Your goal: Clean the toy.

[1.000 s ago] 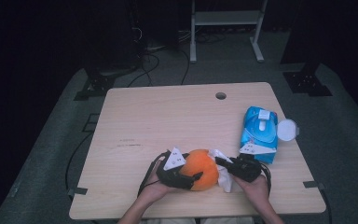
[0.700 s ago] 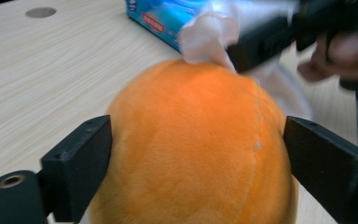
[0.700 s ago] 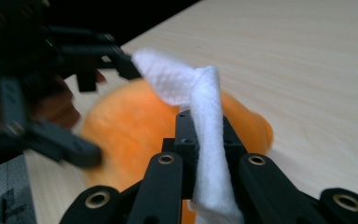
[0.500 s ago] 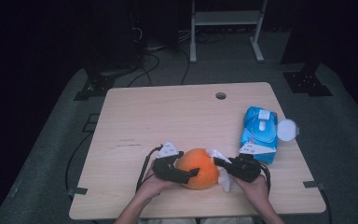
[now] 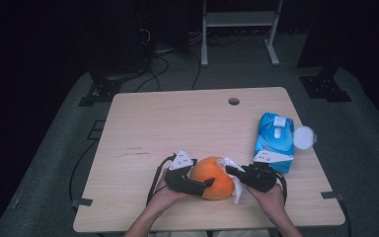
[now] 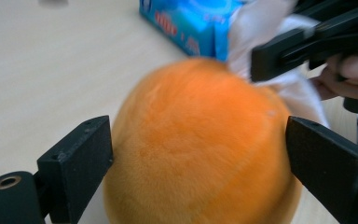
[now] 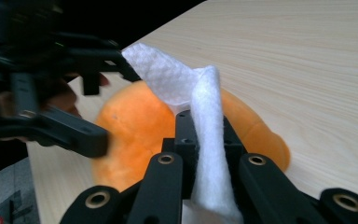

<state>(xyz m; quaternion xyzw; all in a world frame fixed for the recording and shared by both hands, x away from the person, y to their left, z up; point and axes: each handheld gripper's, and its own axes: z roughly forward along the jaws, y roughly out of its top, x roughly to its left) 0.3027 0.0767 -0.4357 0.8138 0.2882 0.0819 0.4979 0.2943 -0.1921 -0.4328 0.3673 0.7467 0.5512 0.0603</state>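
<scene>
Orange plush ball (image 5: 213, 177) sat near worktop's (image 5: 177, 123) front edge, left tool (image 6: 198, 154) jaws apart, bracing both flanks to steady it; right tool (image 7: 204, 140) clamped on white wipe (image 7: 205, 154), pressed against ball, likely for wiping

A darkened lab or recording studio set up around one worktable.

A pale wooden table (image 5: 177, 128) with a cable hole (image 5: 234, 101) stands on grey carpet (image 5: 54, 163), its edges taped down at the corners. Black stand bases (image 5: 325, 86) sit at either side, loose cables (image 5: 163, 61) trail across the floor behind, and a white metal frame (image 5: 239, 29) rises at the back. The surroundings are unlit, with light falling on the table alone.
</scene>
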